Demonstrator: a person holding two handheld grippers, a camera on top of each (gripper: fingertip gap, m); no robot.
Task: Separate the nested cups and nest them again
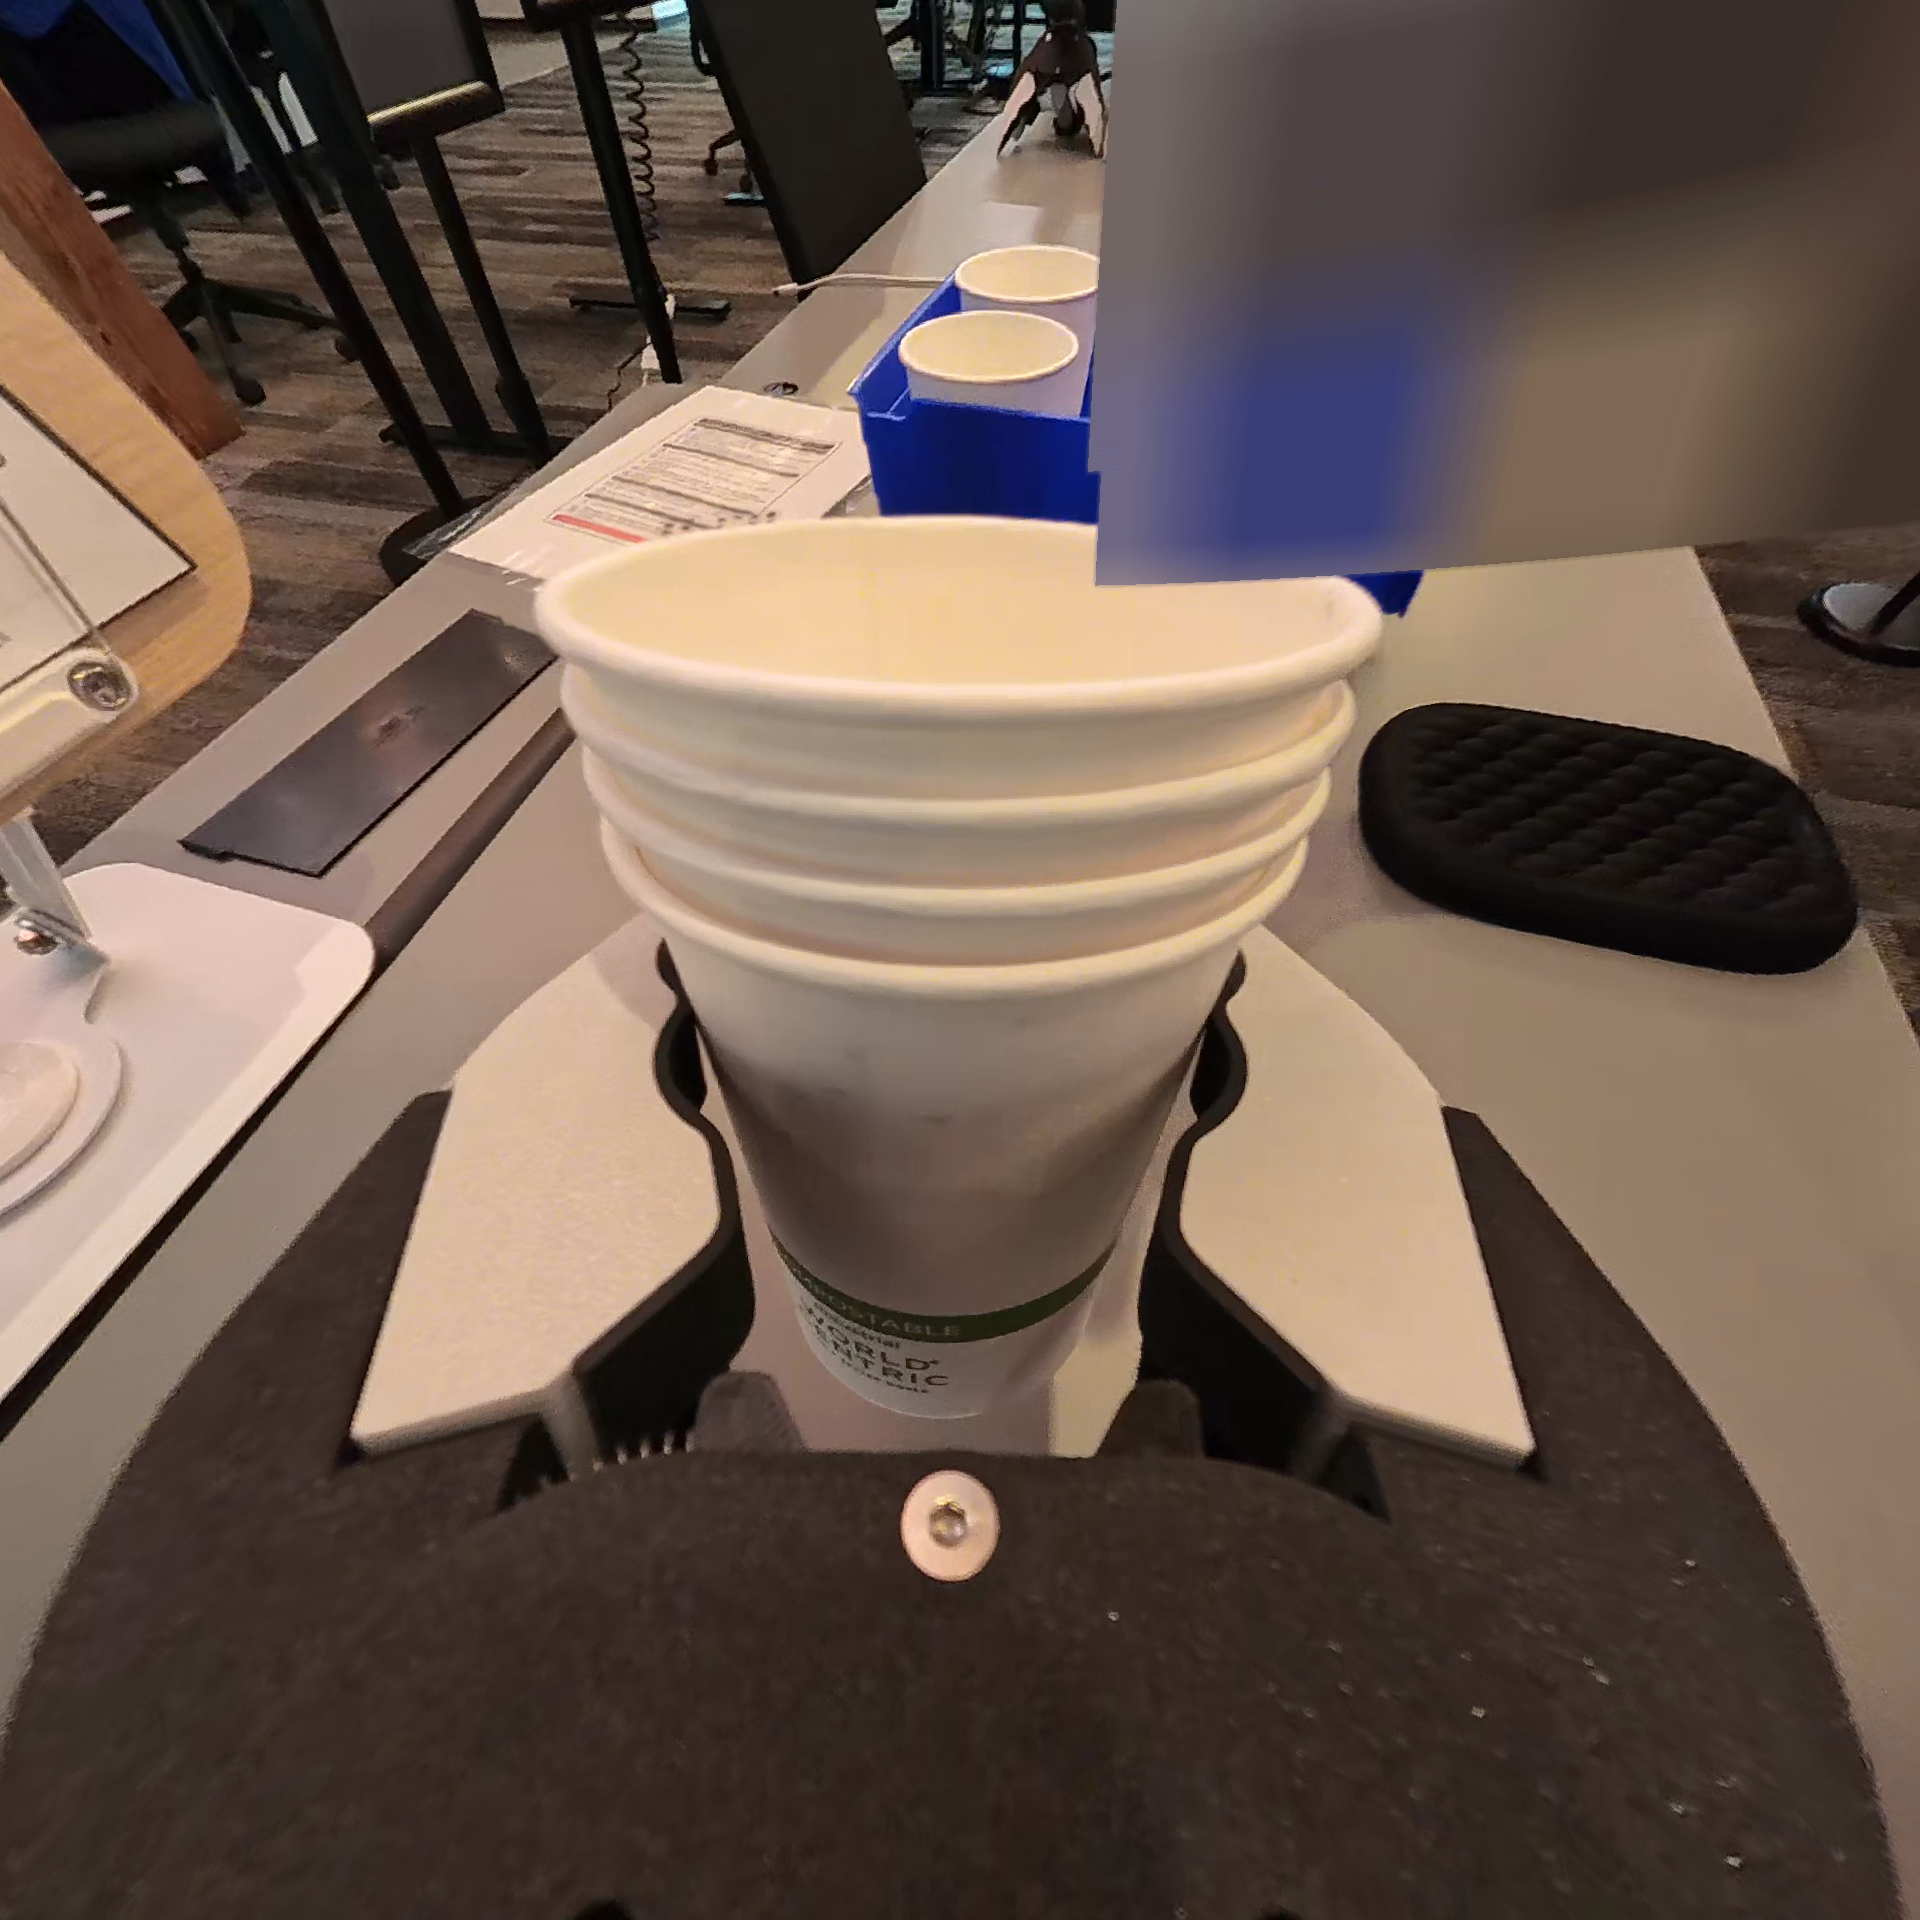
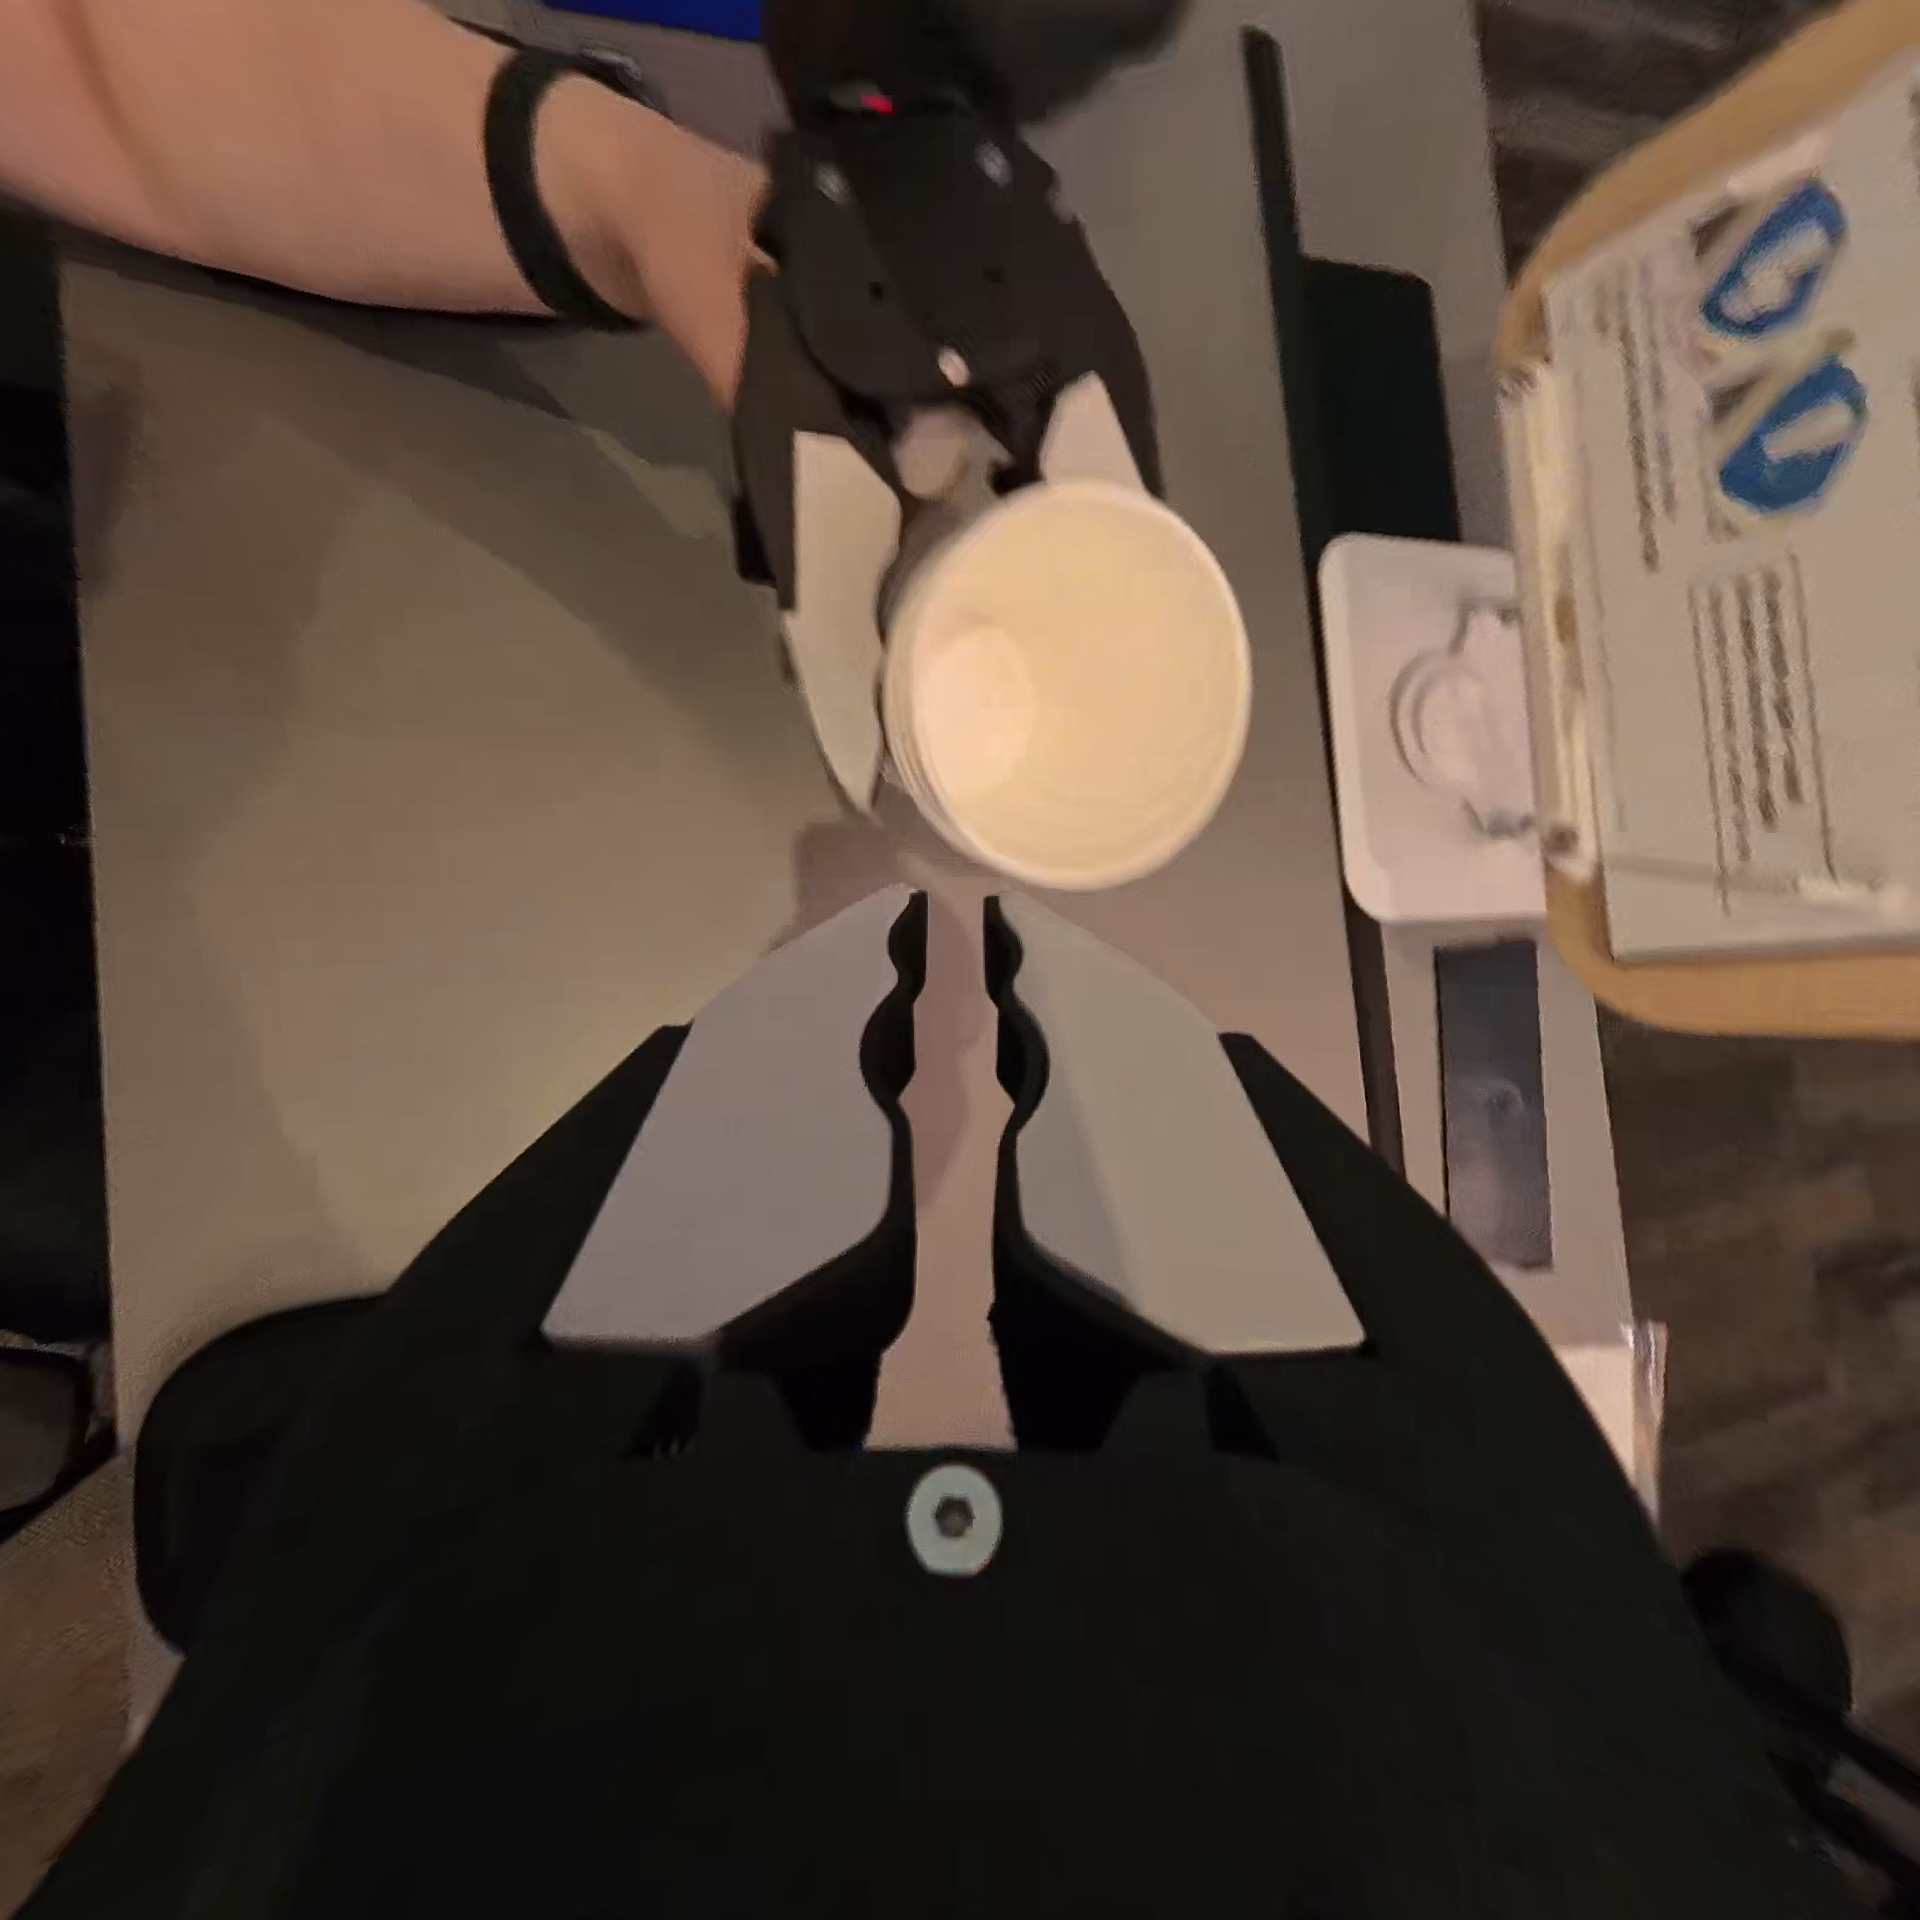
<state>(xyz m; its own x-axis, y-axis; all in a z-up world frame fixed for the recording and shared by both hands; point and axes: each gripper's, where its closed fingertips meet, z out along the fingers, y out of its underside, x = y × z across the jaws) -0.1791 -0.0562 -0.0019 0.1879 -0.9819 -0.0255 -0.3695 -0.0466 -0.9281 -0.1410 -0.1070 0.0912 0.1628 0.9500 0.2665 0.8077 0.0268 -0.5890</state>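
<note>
Filling the frame's centre, the left gripper point(image 1: 951, 1174) clamps the cup stack point(image 1: 951, 831) low. Right gripper point(image 2: 951, 935), jaws narrow and empty, should probably widen, then pinch only the top rim.

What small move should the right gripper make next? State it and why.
Probably spread the right gripper wider and pinch the top rim of the nested stack of white paper cups: its narrow gap holds nothing and sits just short of the stack, which the left gripper clamps.

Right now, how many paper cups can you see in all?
6. Four are nested in the cup stack clamped in the left gripper, counted by rims. Two stand in the blue bin: the nearer cup and farther cup. The blurred patch may hide more.
</note>
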